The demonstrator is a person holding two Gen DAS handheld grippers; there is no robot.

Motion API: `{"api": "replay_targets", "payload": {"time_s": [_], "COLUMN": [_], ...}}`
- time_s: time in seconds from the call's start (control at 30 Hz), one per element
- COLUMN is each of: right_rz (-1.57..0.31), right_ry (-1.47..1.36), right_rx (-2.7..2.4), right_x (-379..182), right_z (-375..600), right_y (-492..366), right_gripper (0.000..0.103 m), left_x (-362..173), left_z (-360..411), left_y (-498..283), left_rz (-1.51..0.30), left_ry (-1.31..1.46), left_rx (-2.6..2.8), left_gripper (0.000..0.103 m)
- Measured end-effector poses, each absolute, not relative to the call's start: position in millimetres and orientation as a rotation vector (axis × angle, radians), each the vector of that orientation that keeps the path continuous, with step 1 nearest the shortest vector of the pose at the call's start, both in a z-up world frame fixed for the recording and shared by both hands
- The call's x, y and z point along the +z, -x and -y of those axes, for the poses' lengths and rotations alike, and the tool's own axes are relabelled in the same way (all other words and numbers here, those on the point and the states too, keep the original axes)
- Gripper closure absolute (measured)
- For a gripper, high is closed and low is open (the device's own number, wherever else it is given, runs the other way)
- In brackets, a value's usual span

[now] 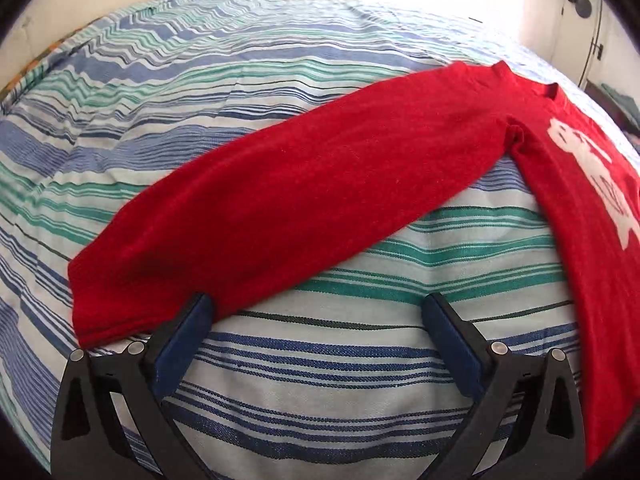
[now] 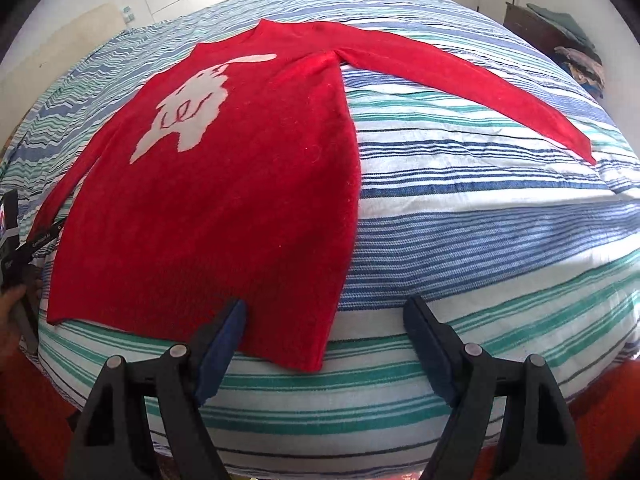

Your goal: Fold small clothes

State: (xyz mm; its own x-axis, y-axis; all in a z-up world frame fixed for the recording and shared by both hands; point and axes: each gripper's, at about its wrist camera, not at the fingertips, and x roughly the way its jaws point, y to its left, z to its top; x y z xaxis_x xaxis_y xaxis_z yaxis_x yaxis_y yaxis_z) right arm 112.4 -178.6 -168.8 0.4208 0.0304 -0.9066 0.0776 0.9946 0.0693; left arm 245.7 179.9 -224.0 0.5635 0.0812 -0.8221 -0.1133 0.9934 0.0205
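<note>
A small red sweater (image 2: 224, 184) with a white figure on the chest (image 2: 188, 116) lies flat on the striped bedspread (image 2: 480, 216), both sleeves spread out. In the left wrist view its left sleeve (image 1: 280, 192) runs from the cuff at lower left up to the body (image 1: 592, 208) at the right. My left gripper (image 1: 318, 312) is open and empty, just in front of the sleeve's cuff. My right gripper (image 2: 324, 316) is open and empty, over the sweater's bottom right corner at the hem. The right sleeve (image 2: 480, 88) stretches away to the right.
The striped bedspread (image 1: 200, 92) covers the whole bed. A dark wooden cabinet (image 2: 536, 28) with folded cloth on it stands at the far right. Part of the left gripper tool and a hand (image 2: 12, 264) show at the left edge of the right wrist view.
</note>
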Motion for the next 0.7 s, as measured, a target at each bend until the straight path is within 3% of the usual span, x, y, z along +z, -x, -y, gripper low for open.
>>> {"api": "replay_targets", "payload": {"time_s": [0.7], "right_rz": [-1.242], "right_ry": [-0.006], "right_rx": [-0.215], "right_x": [-168], "right_z": [148], "right_y": [-116], "right_gripper": [0.023], "left_x": [-226], "left_z": [-177], "left_y": [-249], "left_rz": [-0.966], "left_ry": [0.03], "left_rx": [0.12], "left_gripper": [0.0]}}
